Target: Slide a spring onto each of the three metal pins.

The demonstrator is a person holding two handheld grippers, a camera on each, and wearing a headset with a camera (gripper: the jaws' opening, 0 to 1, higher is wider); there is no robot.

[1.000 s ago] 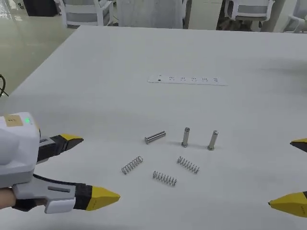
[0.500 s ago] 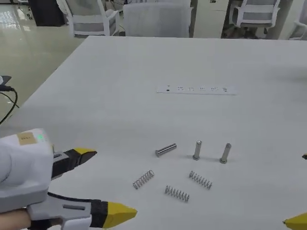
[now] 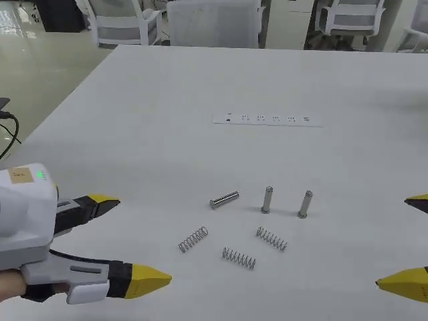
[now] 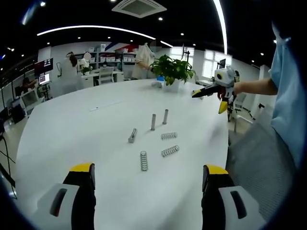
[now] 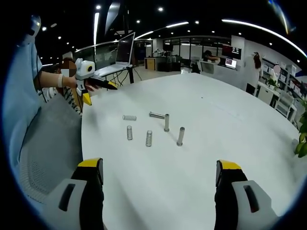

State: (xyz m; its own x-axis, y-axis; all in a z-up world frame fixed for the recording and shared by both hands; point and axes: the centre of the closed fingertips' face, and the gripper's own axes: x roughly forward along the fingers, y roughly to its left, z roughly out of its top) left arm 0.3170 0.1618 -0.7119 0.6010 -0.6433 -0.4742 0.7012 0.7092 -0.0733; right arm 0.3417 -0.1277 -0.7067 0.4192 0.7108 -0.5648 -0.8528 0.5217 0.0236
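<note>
On the white table (image 3: pixel 167 134) two metal pins stand upright (image 3: pixel 267 199) (image 3: pixel 305 204), and a third pin (image 3: pixel 224 199) lies on its side to their left. Three loose springs lie flat in front of them (image 3: pixel 193 239) (image 3: pixel 239 258) (image 3: pixel 271 239). My left gripper (image 3: pixel 130 241) hovers open at the lower left, well apart from the nearest spring. My right gripper (image 3: pixel 409 242) is open at the right edge, also apart from the parts. In the left gripper view the pins (image 4: pixel 153 121) and springs (image 4: pixel 143 160) lie ahead of the open jaws. The right gripper view has the pins (image 5: pixel 167 122) and springs (image 5: pixel 149 138) ahead of its open jaws.
A white power strip (image 3: pixel 267 120) lies flat farther back on the table. Office chairs (image 3: pixel 120 20) stand beyond the far edge. A potted plant (image 4: pixel 172 69) sits at one end of the table. The person's body borders the near edge.
The head camera has shifted, so the whole picture moved. Pins and springs lie where they were. Both grippers stay open at the sides.
</note>
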